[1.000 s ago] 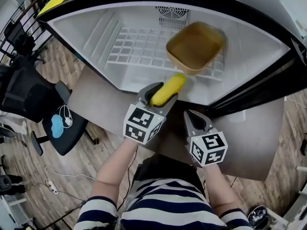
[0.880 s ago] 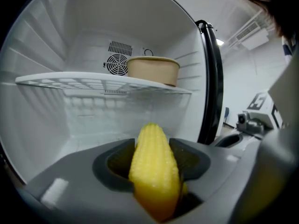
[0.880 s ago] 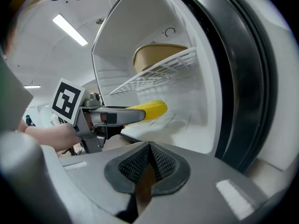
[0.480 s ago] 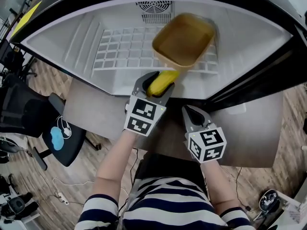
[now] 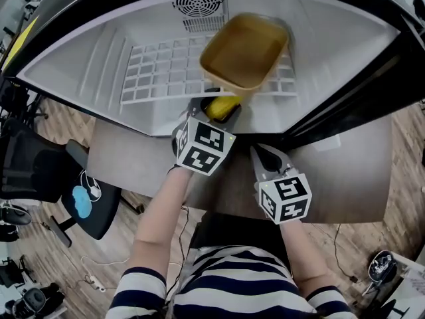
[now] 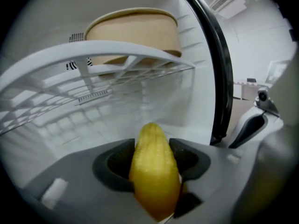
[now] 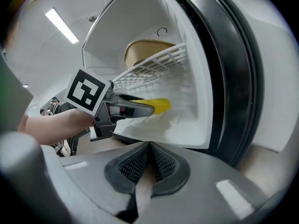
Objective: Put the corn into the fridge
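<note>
The yellow corn (image 6: pixel 154 171) sticks out from between the jaws of my left gripper (image 5: pixel 219 109), which is shut on it. Its tip (image 5: pixel 222 105) reaches into the open fridge (image 5: pixel 86 72), under the white wire shelf (image 5: pixel 166 72). The right gripper view has the corn (image 7: pixel 154 105) just inside the fridge, above its white floor. My right gripper (image 5: pixel 267 159) hangs outside the fridge, to the right of the left one, shut with nothing between its pads (image 7: pixel 135 164).
A tan square container (image 5: pixel 244 50) stands on the wire shelf at the right. A fan grille (image 5: pixel 199 10) sits in the back wall. The black door seal (image 7: pixel 233 78) frames the opening. An office chair (image 5: pixel 40 171) stands at the left.
My left gripper has carried the corn forward, from in front of the opening to under the wire shelf inside the fridge. The right gripper has stayed put.
</note>
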Available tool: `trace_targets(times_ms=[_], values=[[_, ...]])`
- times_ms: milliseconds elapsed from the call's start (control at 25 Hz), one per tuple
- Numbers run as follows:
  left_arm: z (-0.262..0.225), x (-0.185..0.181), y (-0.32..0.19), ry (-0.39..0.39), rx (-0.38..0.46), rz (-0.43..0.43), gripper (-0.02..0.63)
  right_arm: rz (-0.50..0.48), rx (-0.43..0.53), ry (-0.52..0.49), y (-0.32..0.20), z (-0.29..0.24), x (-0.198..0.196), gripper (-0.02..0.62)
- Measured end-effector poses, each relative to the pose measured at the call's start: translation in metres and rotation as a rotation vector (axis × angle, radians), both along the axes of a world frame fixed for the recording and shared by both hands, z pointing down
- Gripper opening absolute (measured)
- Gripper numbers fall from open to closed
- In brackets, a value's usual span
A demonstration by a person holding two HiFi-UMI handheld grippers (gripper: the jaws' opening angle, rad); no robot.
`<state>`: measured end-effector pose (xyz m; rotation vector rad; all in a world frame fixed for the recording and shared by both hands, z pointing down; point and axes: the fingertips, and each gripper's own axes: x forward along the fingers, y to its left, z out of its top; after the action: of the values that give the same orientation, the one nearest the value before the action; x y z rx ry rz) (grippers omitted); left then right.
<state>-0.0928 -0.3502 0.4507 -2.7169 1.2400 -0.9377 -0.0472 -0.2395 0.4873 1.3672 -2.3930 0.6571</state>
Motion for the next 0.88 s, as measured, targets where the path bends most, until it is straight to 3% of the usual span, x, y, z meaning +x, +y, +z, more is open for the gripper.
trace_targets(times_ms=[200, 720, 880], values=[[0.007, 0.004, 0.0, -0.047, -0.007, 0.032, 0.0, 0.016, -0.001, 0.004, 0.002, 0.001, 0.004, -0.009], [0.028, -0.004, -0.003, -0.135, -0.039, 0.019, 0.0, 0.016, -0.004, -0.001, 0.004, 0.001, -0.003, -0.009], [0.034, -0.008, -0.003, -0.171, -0.016, 0.018, 0.0, 0.014, 0.0, -0.004, 0.004, -0.001, -0.004, -0.009]])
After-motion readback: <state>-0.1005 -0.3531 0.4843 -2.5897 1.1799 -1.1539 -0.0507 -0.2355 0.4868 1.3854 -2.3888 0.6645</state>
